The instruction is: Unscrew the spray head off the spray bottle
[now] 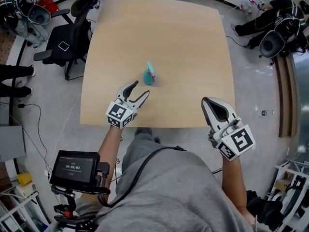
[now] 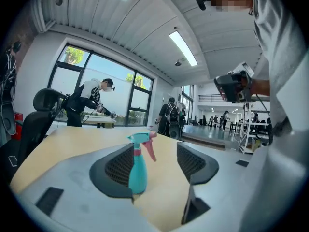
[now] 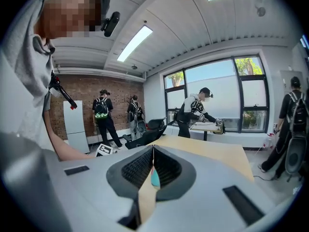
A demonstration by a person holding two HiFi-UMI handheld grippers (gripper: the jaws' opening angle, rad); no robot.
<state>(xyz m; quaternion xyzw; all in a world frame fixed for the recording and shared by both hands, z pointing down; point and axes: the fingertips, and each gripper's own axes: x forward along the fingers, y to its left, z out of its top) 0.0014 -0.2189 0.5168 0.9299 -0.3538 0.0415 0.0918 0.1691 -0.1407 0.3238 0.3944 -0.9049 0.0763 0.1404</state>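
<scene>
A teal spray bottle (image 1: 148,76) with a teal spray head and pink trigger stands upright on the wooden table (image 1: 193,42), near its middle. My left gripper (image 1: 137,89) is open, just short of the bottle on its near left side, with nothing between the jaws. In the left gripper view the bottle (image 2: 137,170) stands ahead of the open jaws, apart from them, in front of the left one. My right gripper (image 1: 208,102) is shut and empty at the table's near edge, to the right of the bottle. Only a sliver of the bottle (image 3: 155,178) shows past its closed jaws.
An office chair (image 1: 67,37) stands off the table's left side. Bags and gear (image 1: 275,28) lie on the floor at the far right. A handheld device with a screen (image 1: 75,168) hangs by my left side. Several people stand in the room beyond the table.
</scene>
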